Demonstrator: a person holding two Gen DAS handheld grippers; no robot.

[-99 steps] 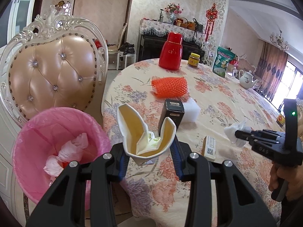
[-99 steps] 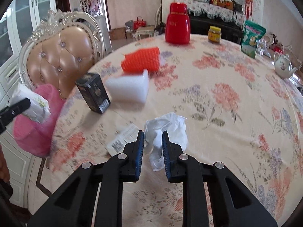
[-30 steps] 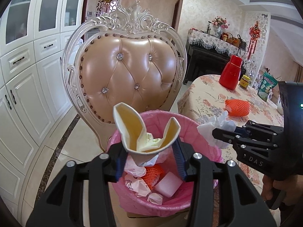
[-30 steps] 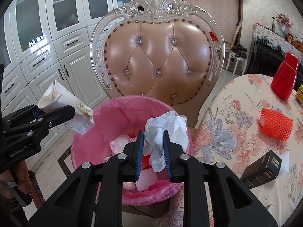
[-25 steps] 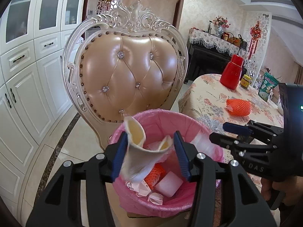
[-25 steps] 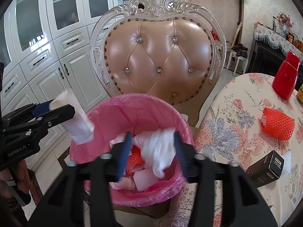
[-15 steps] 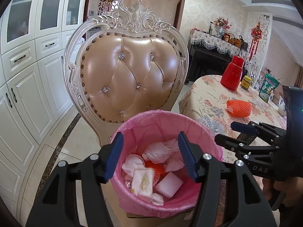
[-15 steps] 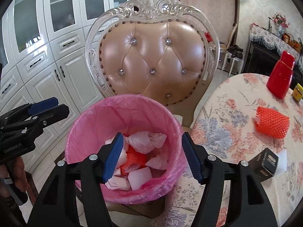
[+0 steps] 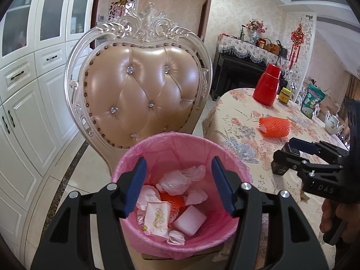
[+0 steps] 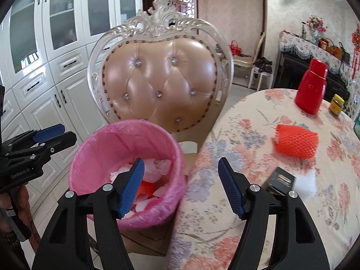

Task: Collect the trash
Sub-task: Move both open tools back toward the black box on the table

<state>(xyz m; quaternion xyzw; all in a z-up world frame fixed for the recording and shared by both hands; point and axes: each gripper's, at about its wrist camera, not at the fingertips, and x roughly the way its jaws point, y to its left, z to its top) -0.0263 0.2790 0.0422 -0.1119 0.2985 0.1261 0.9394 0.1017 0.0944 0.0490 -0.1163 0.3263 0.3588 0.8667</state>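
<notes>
The round bin lined with a pink plastic bag (image 9: 180, 157) is sitting on the floor between the padded, silver-framed chair (image 9: 141, 85) and the near edge of the round, flower-clothed surface (image 10: 258, 157). It is holding a heap of crumpled white tissues (image 9: 173, 180), a white foam block (image 9: 190, 220), a scrap of orange netting and a flattened cream paper packet (image 9: 156, 218).

The left tool (image 9: 178, 184) is hanging right over the bin's mouth with its blue pads spread apart and nothing between them. The right tool (image 10: 181, 186) is pointing at the gap between the bin's rim and the edge of the surface; its jaws are opening and nothing is sitting between them either. So both are released, and I am reading this as the end of a drop, with the next fetch about to begin.

More rubbish is waiting on the surface: an orange foam-mesh fruit sleeve (image 10: 297, 141) lying inward from the near edge, and a small black carton (image 10: 281, 181) beside a white foam block (image 10: 306, 182), nearer the edge. The red flask (image 10: 311, 90) and the yellow-lidded jar (image 10: 336, 104) towards the far edge look like keepers, not trash.

The next move is calling for each tool to swing towards the surface, come down over one piece with the pads either side of it, and close gently, since the mesh and the foam will squash.
</notes>
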